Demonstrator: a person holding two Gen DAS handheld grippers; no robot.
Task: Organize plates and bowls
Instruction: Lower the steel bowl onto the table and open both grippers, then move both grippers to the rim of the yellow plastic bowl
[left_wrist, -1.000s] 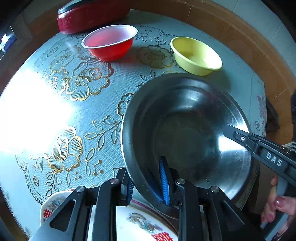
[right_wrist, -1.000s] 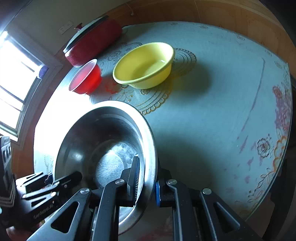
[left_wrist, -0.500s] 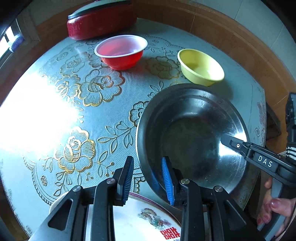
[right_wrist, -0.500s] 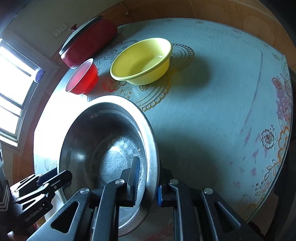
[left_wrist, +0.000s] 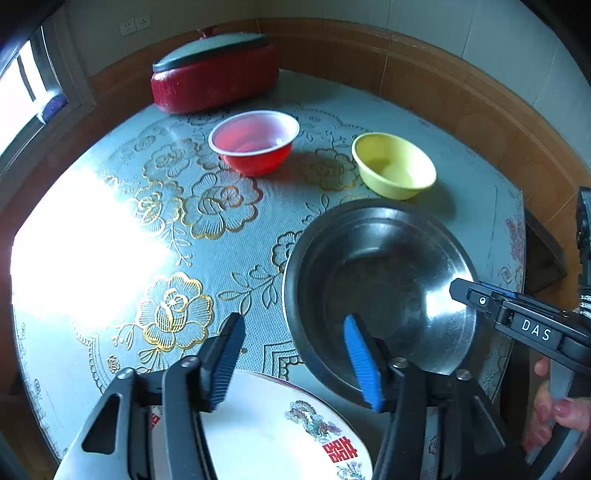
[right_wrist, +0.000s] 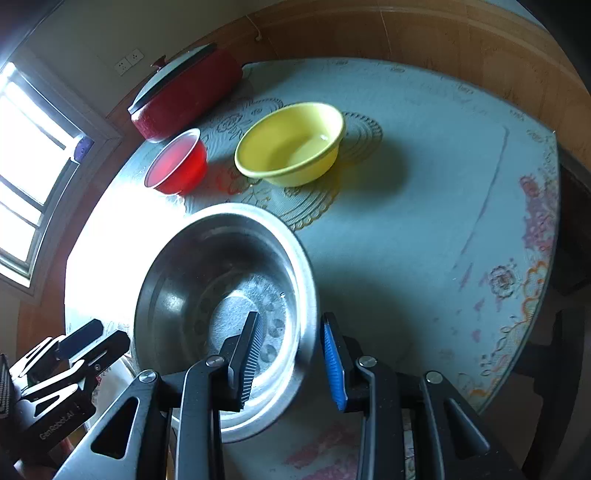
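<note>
Steel bowl (left_wrist: 384, 288) is seen sitting on the table (left_wrist: 110, 229), near its front edge, with a white plate (left_wrist: 266, 432) just beside it at the near left. Its rim is straddled on both sides, yet gripped by neither tool. The left gripper (left_wrist: 295, 363) is spread wide, its jaws having just been opening; one blue pad (left_wrist: 360, 363) is held inside the bowl, the other outside over the cloth, and no pad is pressed on the rim. The right gripper (right_wrist: 291, 360) is parted less, its jaws also just opened; the far rim is seen between its pads with a gap on each side. Behind the steel bowl, a red bowl (left_wrist: 255, 142) and a yellow bowl (left_wrist: 393, 166) are set apart from each other, with a red lidded pot (left_wrist: 214, 74) at the back edge.
</note>
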